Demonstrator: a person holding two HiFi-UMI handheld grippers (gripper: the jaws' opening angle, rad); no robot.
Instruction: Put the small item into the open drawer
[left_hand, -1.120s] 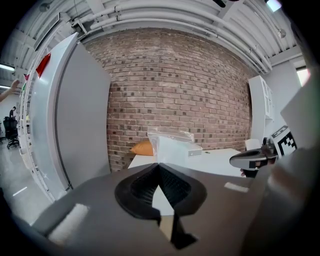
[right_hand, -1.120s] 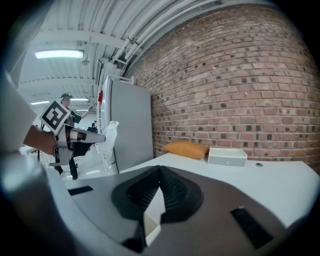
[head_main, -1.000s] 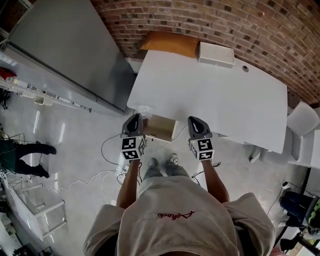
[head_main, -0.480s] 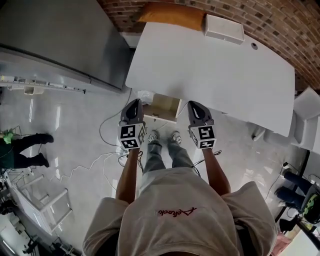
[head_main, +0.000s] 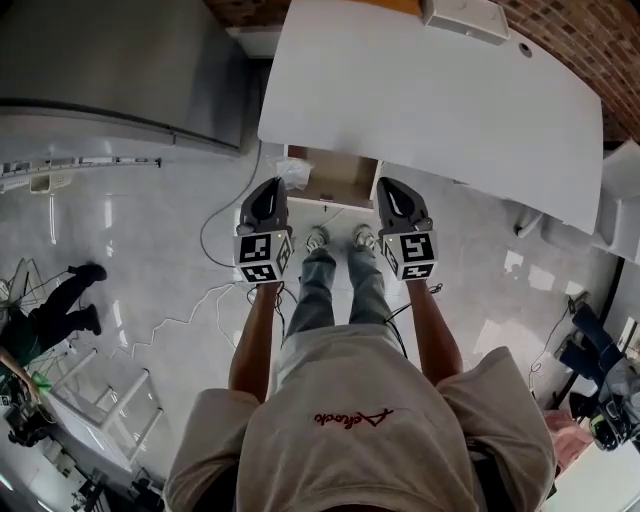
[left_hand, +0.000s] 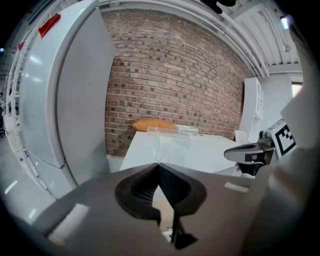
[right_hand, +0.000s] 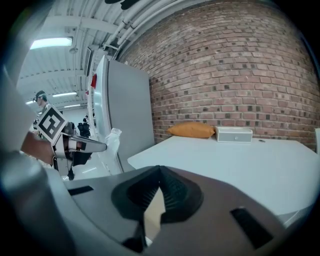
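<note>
Fingers of left gripper (head_main: 274, 185) clench a clear bag (head_main: 293, 172), right gripper's (head_main: 388, 184) meet empty; desk (head_main: 430, 90) partly hides drawer (head_main: 335, 188).

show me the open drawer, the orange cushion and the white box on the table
open drawer (head_main: 340, 186), head view, on its tan inner floor
orange cushion (right_hand: 192, 130), right gripper view, middle of the cushion
white box (right_hand: 234, 134), right gripper view, middle of its front face
</note>
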